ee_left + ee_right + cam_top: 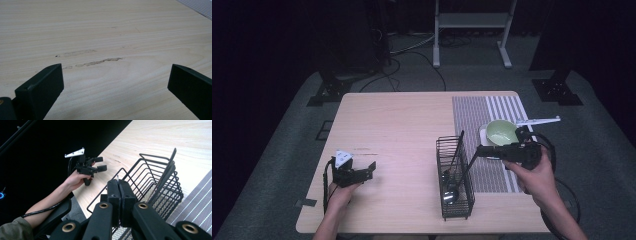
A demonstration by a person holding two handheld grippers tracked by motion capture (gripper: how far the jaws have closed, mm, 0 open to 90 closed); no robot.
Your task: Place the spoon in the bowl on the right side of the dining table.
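RISK | your right gripper [479, 148] is clamping a utensil handle [469, 162] over the wire basket [455, 206], jaws together | handle is catching the rim, tipping basket | left gripper [371, 169], jaws apart, is idling left of it.

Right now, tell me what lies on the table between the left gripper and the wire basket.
Nothing: in the high view, bare wood separates the left gripper from the wire basket.

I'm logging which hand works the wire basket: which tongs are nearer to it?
Right. The right tongs hang shut over the wire basket; the left tongs rest open on the table, well off to its left.
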